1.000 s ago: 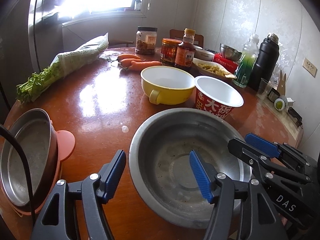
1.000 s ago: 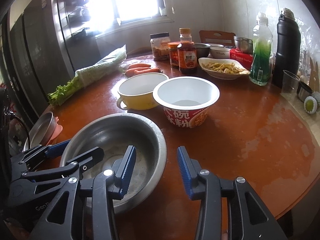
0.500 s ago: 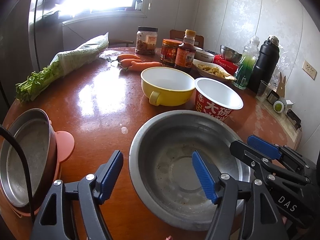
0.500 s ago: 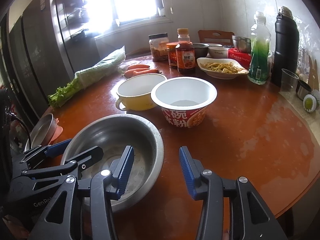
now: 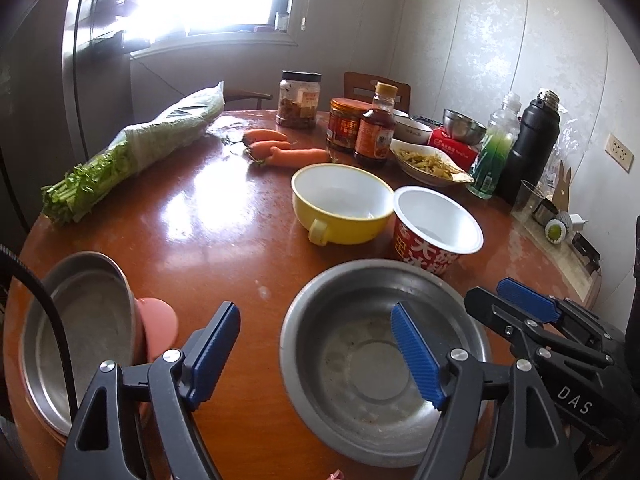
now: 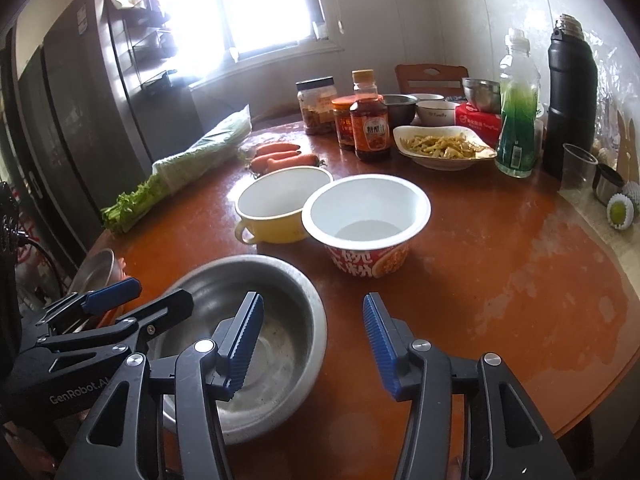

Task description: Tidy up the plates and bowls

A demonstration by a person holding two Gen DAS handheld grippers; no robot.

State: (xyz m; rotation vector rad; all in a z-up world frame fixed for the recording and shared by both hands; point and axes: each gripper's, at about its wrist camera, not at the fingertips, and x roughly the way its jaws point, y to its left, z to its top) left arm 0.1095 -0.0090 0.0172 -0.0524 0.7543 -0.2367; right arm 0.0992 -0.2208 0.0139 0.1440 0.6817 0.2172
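On the round reddish-brown wooden table (image 5: 192, 224), a wide dented steel basin (image 5: 376, 364) sits nearest the person, with a yellow handled bowl (image 5: 342, 204) and a red-and-white paper noodle bowl (image 5: 436, 228) just behind it. Straddling the basin's left rim, the left gripper (image 5: 316, 352) has jaws opening, pads clear of the metal. Over the basin's right rim, the right gripper (image 6: 312, 340) is likewise opening, gripping nothing.
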